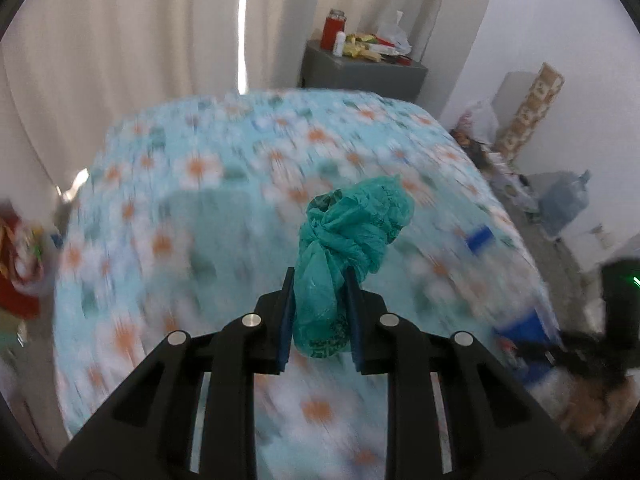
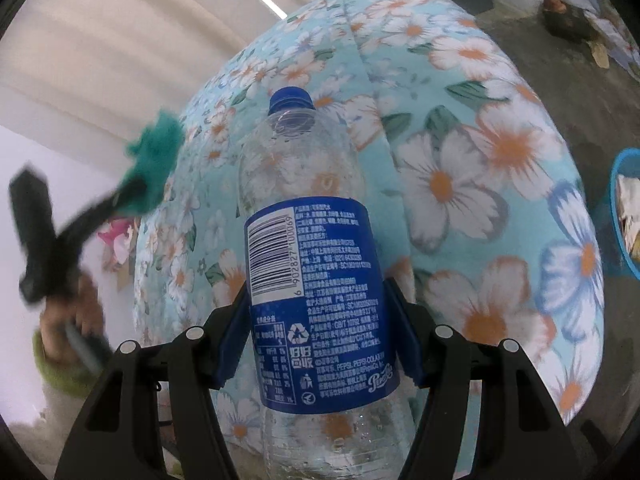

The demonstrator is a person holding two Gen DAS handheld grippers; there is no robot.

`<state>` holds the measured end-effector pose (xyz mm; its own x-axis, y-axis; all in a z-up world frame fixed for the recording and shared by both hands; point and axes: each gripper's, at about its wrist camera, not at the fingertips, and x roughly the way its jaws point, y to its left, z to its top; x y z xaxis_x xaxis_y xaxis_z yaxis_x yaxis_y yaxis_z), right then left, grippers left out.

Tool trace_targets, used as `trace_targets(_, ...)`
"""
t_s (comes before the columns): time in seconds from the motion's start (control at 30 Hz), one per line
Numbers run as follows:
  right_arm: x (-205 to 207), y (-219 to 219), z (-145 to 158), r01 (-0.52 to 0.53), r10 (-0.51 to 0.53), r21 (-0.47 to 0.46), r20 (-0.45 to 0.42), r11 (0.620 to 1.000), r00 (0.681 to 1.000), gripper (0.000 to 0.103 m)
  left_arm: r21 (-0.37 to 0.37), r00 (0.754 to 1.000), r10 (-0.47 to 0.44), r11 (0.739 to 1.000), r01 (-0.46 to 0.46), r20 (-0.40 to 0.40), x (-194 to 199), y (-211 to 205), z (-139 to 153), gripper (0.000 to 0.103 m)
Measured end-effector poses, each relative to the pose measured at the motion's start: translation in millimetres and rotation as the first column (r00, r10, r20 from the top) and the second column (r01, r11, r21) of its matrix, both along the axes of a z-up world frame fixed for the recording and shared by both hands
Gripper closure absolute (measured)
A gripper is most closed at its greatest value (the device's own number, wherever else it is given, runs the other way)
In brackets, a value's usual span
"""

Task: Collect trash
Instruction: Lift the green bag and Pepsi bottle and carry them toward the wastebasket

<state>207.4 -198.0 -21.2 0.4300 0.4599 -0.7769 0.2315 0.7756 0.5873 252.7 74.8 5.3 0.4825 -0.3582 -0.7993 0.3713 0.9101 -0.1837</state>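
The crumpled teal plastic bag (image 1: 344,256), soft, nearly weightless and a bit slick, sits pinched at its bunched lower end between the left gripper (image 1: 320,280) fingers above the floral-sheeted bed (image 1: 192,184), and I'd judge that a sound hold. The clear empty plastic bottle with a blue cap (image 2: 316,264), light and easily crushed, is clamped at its blue label by the right gripper (image 2: 320,304) fingers. That label reads "PEPSI", with barcode 6902827100069 and Chinese print.
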Motion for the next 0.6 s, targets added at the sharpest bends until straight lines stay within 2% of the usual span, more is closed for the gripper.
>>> trace_targets(0.2,-18,-10,-3,0.053,-0.053,0.03,-0.003,0.998,0.999,0.041,-0.089,0.997,0.009,0.996,-0.016,-0.08,-64,2,-12,0.082)
trace_targets(0.33,-24,-17,-7,0.076,-0.076,0.068,-0.007,0.995,0.997,0.041,-0.091,0.994,0.031,0.995,-0.041,-0.109,-83,-8,-28,0.08)
trace_targets(0.47,-27,-21,-11,0.084,-0.083,0.096,-0.013,0.992,0.996,0.041,-0.103,0.986,0.014,0.994,-0.032,-0.166,-101,-21,-42,0.065)
trace_targets(0.5,-27,-22,-11,0.084,-0.083,0.1,-0.015,0.991,0.996,0.041,-0.105,0.985,0.004,0.994,-0.022,-0.172,-104,-24,-43,0.058)
trace_targets(0.6,-25,-23,-11,0.075,-0.073,0.107,-0.023,0.991,0.997,0.041,-0.134,0.985,-0.033,0.991,0.011,-0.168,-118,-27,-41,0.045)
